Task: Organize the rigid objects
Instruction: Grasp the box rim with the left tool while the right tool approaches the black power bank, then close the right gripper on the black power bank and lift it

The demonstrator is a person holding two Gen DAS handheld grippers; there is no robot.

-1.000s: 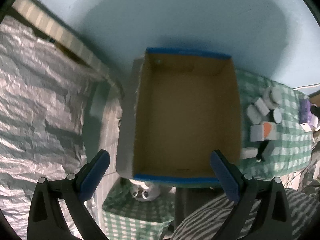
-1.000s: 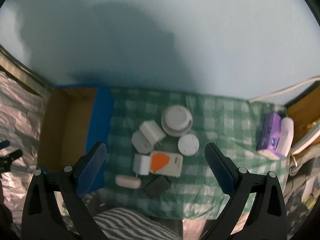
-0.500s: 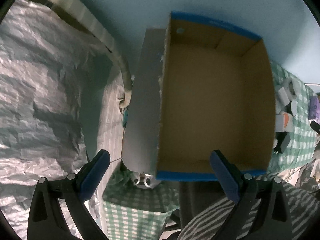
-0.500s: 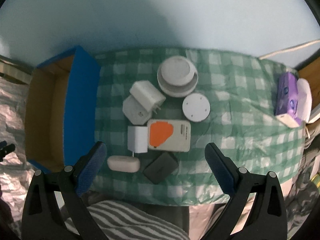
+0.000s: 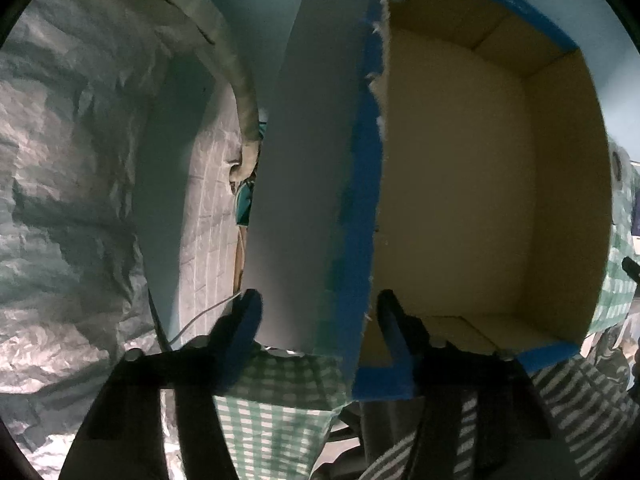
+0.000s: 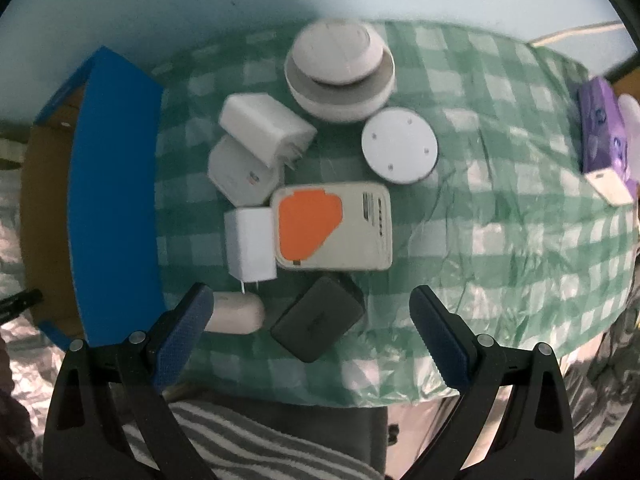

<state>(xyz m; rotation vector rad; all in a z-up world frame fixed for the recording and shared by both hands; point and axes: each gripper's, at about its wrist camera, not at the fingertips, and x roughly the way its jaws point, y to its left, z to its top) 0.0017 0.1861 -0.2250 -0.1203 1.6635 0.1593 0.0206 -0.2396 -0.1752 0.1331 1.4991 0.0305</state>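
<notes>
Open brown cardboard box with blue-taped rim [image 5: 472, 184] — empty, its long axis running away from the viewer, its left wall [image 5: 316, 184] standing between the fingers of the left gripper [image 5: 316, 312]. The jaws have just been closing and straddle that wall near its front corner; contact of the pads cannot be told. To the box's right, on the green-checked bench cloth [image 6: 500, 240], lies the cluster of rigid items. The dark grey flat rectangular case [image 6: 316, 322] — long axis diagonal, pointing up-right — sits directly between the spread fingers of the right gripper [image 6: 308, 320], the nearer one.
</notes>
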